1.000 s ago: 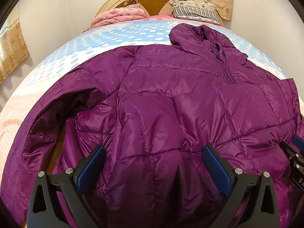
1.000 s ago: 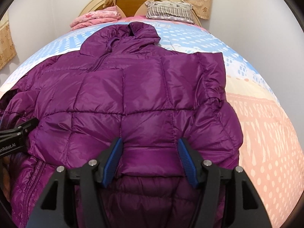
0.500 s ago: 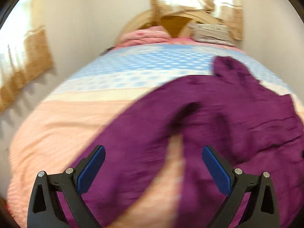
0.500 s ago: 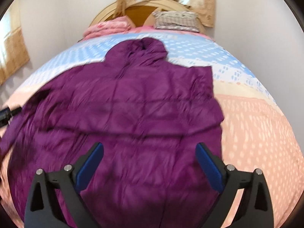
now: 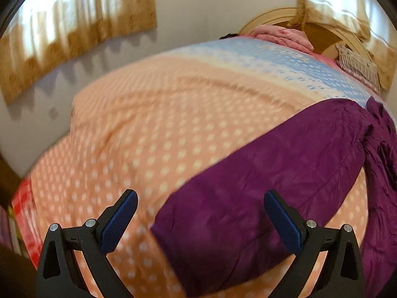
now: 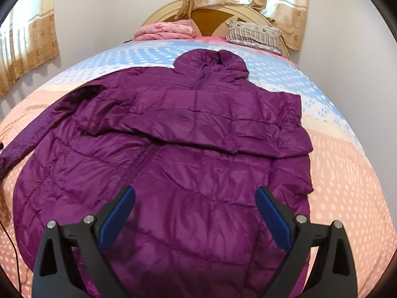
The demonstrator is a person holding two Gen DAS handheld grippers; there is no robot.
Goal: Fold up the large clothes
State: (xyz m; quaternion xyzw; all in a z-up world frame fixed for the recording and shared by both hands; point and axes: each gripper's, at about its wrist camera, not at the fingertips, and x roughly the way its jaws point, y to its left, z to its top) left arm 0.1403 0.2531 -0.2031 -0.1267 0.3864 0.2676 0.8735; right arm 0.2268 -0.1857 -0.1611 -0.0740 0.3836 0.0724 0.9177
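Observation:
A purple quilted hooded jacket [image 6: 188, 154] lies front up on the bed, its right sleeve folded across the chest and its left sleeve stretched out to the left. In the left wrist view that left sleeve [image 5: 260, 178] runs diagonally, its cuff lying between the fingers. My left gripper [image 5: 199, 218] is open and empty over the sleeve cuff. My right gripper [image 6: 196, 211] is open and empty above the jacket's lower part.
The bed has a peach dotted cover [image 5: 153, 129] with a blue band [image 6: 278, 74] toward the headboard. A folded pink blanket [image 6: 166, 31] and a striped pillow [image 6: 253, 37] lie at the head. Curtains [image 5: 74, 37] hang on the left wall.
Both grippers have pulled back from the jacket. The right one opened and let go of the hem. The left one swung left to the outstretched sleeve.

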